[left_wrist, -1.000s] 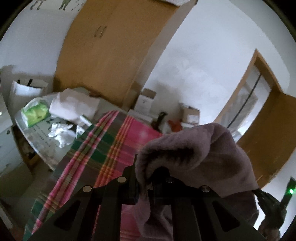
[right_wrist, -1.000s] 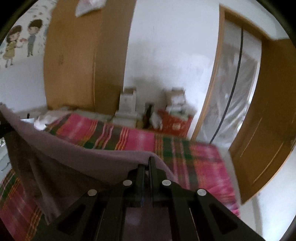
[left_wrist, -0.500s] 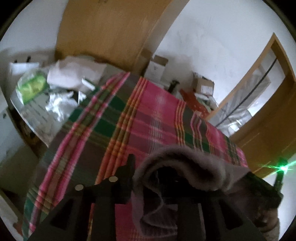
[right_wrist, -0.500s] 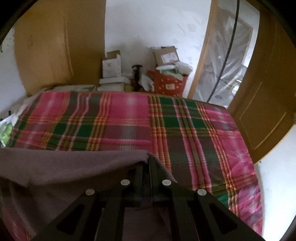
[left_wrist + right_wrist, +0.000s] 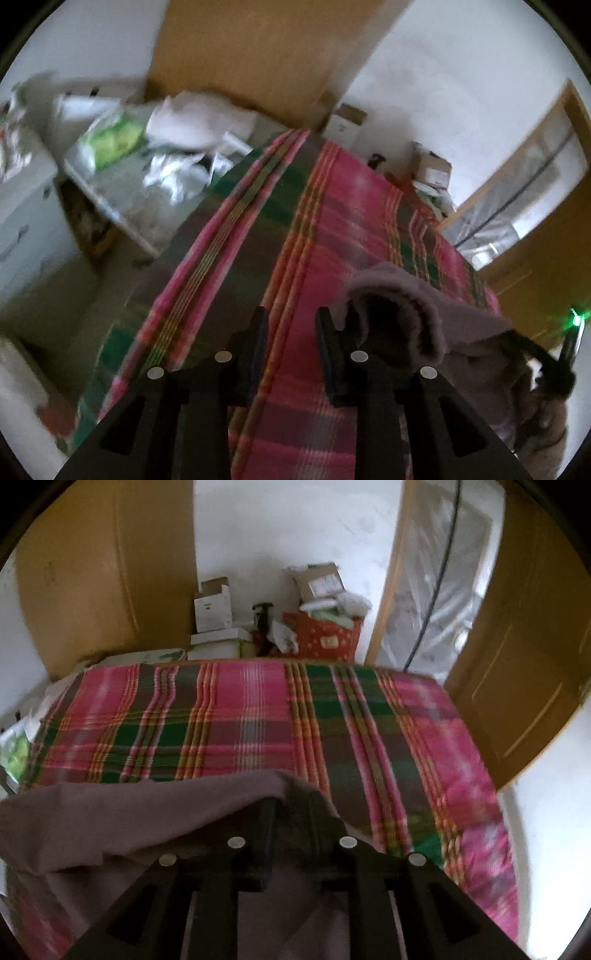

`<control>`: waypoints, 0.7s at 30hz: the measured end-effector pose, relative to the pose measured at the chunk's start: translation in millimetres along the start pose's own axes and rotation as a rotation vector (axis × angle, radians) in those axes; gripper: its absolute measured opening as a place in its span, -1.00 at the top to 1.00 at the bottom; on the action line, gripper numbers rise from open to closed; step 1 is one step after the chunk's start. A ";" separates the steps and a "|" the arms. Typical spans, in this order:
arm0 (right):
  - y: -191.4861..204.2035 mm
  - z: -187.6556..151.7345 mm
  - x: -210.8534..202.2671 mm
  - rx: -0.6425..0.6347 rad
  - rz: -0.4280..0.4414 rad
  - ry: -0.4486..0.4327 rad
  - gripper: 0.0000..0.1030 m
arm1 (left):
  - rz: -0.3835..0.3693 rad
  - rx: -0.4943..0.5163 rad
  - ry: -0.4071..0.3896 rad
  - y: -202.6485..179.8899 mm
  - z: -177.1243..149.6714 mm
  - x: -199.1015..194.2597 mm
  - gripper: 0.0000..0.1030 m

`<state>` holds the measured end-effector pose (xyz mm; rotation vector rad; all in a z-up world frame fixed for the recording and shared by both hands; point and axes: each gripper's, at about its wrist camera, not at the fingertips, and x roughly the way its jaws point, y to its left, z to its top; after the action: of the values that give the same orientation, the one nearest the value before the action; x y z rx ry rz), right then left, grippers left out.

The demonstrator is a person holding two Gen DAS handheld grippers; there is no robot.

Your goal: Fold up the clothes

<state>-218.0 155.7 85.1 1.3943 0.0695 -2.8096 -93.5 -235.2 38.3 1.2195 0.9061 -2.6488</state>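
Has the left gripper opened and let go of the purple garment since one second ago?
Yes. The left gripper now stands open over the plaid bedcover, and the purple garment sits to its right, outside the fingers.

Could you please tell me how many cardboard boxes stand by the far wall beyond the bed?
2. One open white box left of the dark bottle, on flat white boxes; one brown box on the red bin. Others may be hidden behind the bed.
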 end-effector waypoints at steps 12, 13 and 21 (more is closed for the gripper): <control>26.0 -87.0 -64.9 -0.312 0.312 -0.181 0.36 | -0.146 0.294 0.062 -54.2 -65.6 4.5 0.47; 28.9 -93.9 -66.4 -0.336 0.330 -0.181 0.29 | -0.149 0.321 0.054 -58.2 -68.8 4.2 0.47; 46.3 -128.5 -57.8 -0.434 0.395 -0.139 0.13 | -0.142 0.548 -0.018 -87.5 -90.2 4.9 0.46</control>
<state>-79.7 113.9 51.7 0.9873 0.3389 -2.3698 -64.2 -113.2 31.0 1.2523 0.2671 -3.1388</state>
